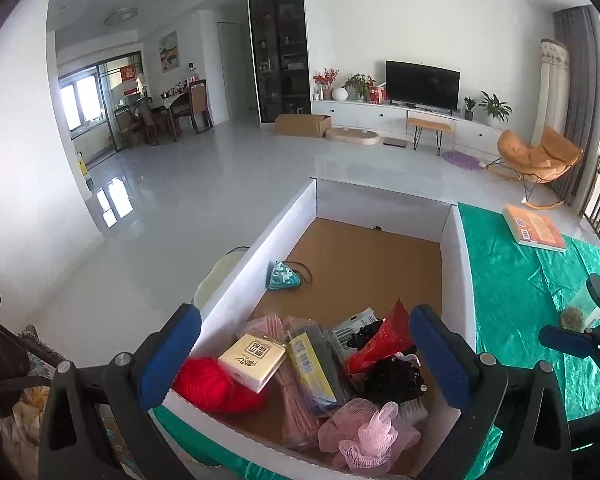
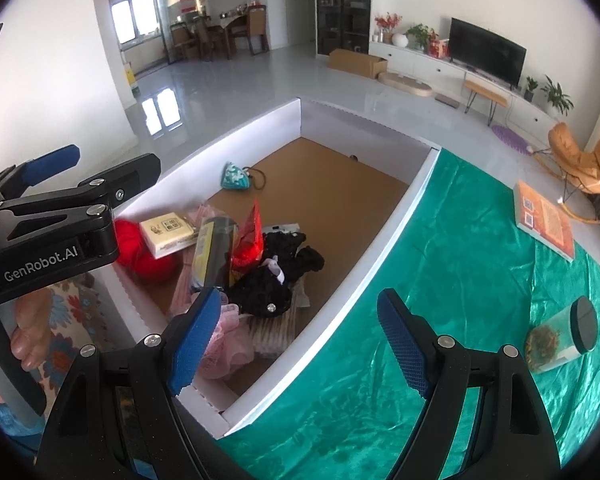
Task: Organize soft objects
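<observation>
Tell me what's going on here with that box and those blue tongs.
A person holds a pair of tongs in each hand over a white box on a green tablecloth. Both the left tongs and right tongs are open and empty. Red yarn, a pink mesh sponge and black fabric are piled at the near end; a teal pouch lies apart.

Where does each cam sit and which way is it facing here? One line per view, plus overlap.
Left wrist: on the left gripper, above the near end of the white box, facing the TV wall; own open blue fingers frame the pile, right gripper at the edge.
Right wrist: on the right gripper, over the box's right wall and the green cloth; the left gripper and a holding hand show.
Shared: box, red yarn, teal pouch, book, jar.
</observation>
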### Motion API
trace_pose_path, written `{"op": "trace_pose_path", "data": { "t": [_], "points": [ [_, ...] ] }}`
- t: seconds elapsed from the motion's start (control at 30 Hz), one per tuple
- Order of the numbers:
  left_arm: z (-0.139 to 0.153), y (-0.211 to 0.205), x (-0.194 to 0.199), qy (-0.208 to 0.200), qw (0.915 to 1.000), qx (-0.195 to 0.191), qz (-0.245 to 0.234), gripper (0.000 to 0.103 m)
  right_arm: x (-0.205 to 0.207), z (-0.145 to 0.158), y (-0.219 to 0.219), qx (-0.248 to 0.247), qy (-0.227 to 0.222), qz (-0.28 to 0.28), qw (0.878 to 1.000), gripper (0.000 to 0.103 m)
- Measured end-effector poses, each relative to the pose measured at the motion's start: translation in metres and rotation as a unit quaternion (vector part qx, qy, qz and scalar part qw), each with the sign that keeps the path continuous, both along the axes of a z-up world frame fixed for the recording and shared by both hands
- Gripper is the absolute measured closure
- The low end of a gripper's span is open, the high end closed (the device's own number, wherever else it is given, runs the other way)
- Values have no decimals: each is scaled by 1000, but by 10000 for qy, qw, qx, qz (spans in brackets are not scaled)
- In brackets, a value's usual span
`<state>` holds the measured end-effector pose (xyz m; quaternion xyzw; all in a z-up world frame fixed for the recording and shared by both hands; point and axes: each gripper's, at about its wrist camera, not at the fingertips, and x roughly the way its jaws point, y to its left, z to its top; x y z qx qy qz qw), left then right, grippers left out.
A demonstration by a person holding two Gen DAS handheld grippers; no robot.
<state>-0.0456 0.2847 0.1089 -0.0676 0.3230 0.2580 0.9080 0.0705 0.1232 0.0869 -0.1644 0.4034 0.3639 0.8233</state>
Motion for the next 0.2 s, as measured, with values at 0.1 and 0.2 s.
{"op": "trace_pose_path", "data": {
  "t": [0.1,0.2],
  "points": [
    [-4,2,-4,4,9999,-36,113,0,-1,-2,3,15,30,13,10000,20],
    [-10,2,-7,30,9998,-23,210,0,-2,-3,5,27,41,34,10000,20]
  ]
}}
